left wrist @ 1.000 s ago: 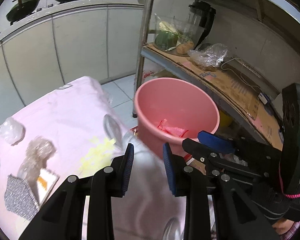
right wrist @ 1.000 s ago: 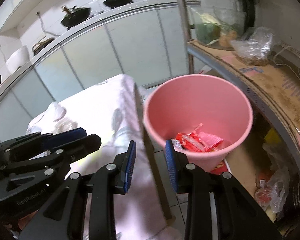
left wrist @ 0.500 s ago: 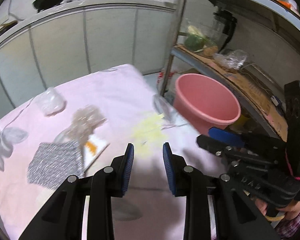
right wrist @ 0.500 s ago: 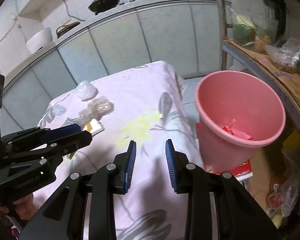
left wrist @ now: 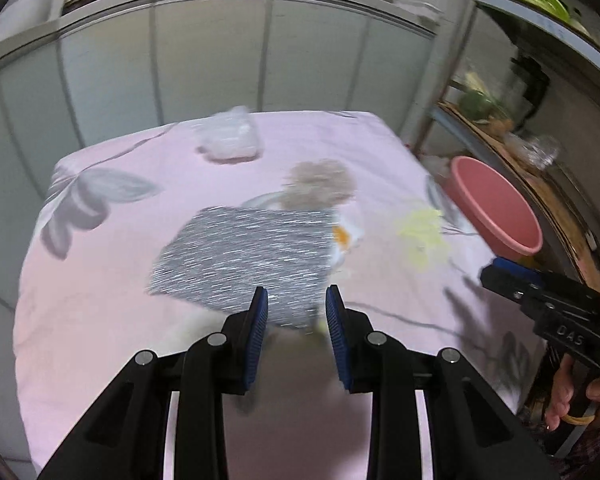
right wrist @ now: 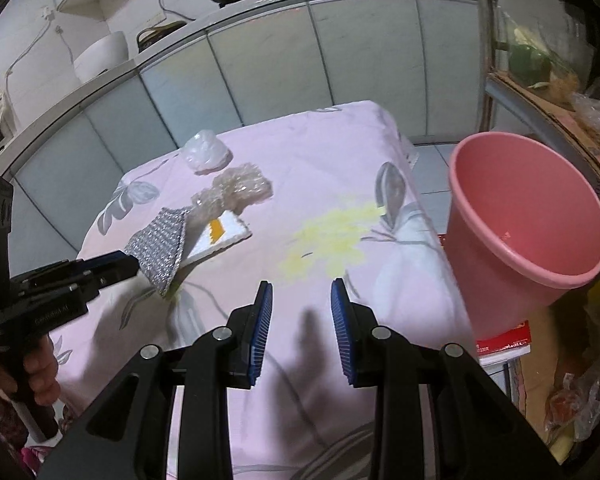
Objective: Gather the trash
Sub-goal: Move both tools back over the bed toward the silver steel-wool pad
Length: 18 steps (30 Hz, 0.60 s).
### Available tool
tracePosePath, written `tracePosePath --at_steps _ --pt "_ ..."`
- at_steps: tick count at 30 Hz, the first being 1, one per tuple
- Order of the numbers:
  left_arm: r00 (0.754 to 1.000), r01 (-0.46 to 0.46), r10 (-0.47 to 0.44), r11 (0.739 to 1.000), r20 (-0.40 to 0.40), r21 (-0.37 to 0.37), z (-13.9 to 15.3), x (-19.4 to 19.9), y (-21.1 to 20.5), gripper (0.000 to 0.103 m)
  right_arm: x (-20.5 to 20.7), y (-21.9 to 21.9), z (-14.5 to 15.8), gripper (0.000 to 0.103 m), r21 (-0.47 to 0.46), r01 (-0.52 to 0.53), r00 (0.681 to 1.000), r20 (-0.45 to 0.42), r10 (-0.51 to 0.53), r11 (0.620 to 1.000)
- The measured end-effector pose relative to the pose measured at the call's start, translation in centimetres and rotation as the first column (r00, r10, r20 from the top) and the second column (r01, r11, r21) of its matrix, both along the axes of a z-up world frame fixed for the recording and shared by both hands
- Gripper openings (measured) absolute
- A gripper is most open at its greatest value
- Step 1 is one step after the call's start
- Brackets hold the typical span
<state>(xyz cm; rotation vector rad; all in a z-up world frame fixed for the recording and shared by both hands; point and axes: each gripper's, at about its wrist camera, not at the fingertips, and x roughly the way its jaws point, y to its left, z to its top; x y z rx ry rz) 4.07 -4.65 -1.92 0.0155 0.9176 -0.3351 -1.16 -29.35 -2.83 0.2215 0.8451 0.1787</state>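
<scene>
Trash lay on the pink floral tablecloth (right wrist: 300, 152): a silver glitter pouch (right wrist: 158, 250), a white packet (right wrist: 224, 238), a crumpled clear wrapper (right wrist: 238, 188) and a white wad (right wrist: 206, 154). Left gripper (left wrist: 296, 306) hung over the pouch's near edge, jaws apart, empty. Right gripper (right wrist: 301, 304) likewise stood parted and empty. Pink bucket (right wrist: 528, 216) stood beside the table's right edge.

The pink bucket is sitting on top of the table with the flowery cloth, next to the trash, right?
Not quite. The pink bucket stands off the table, beside its right edge and lower down; the right wrist view shows this. The trash, such as the silver wrapper, does lie on the flowery cloth.
</scene>
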Motion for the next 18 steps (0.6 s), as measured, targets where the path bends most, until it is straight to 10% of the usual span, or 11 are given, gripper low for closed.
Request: tracePosePath --at_steps 18 --pt "0.974 -0.211 0.204 0.975 -0.103 -0.064 -2.4 3.8 6.5 0.029 1.1 1.0 -1.4 0.031 0.017 -0.049 0.998 -0.038 0.050 0.999"
